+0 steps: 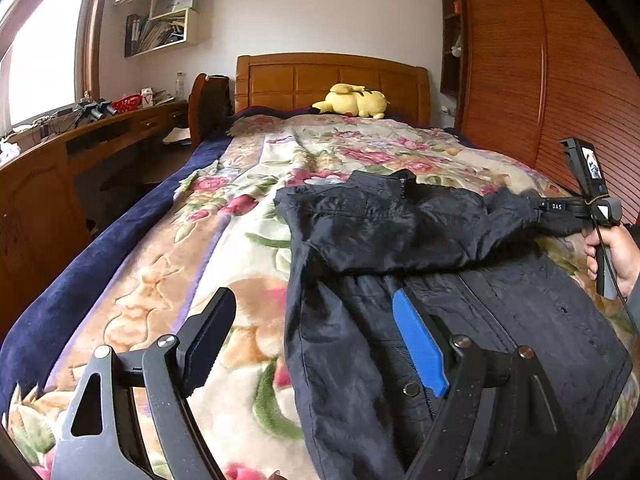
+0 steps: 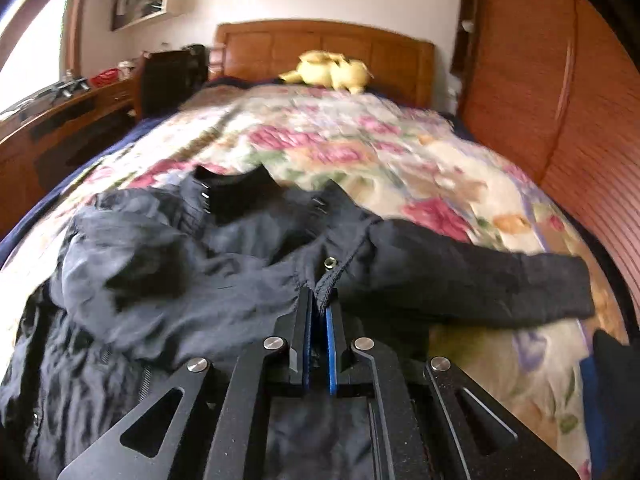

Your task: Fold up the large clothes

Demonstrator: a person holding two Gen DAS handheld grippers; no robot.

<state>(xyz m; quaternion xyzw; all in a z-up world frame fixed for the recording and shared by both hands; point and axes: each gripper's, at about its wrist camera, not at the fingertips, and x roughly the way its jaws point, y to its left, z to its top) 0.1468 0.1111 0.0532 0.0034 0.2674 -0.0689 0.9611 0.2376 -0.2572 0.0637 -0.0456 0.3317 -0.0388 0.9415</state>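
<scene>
The jacket (image 1: pixel 400 240) lies on the floral blanket (image 1: pixel 160 300) at the foot end of the bed, well apart from the yellow plush toy (image 1: pixel 354 100). The right gripper (image 2: pixel 320 304) is clamped on a fabric edge of the jacket, probably to carry that part across for a fold. The left gripper (image 1: pixel 316 336) stands wide, empty, over the jacket's left edge. The fabric is dark, thin, wrinkled, with snap buttons.

A jacket (image 1: pixel 420 240) lies on the bed (image 1: pixel 248 184); a plush toy (image 1: pixel 352 100) sits behind it at the headboard (image 1: pixel 332 76), a desk (image 1: pixel 100 132) to the left.
</scene>
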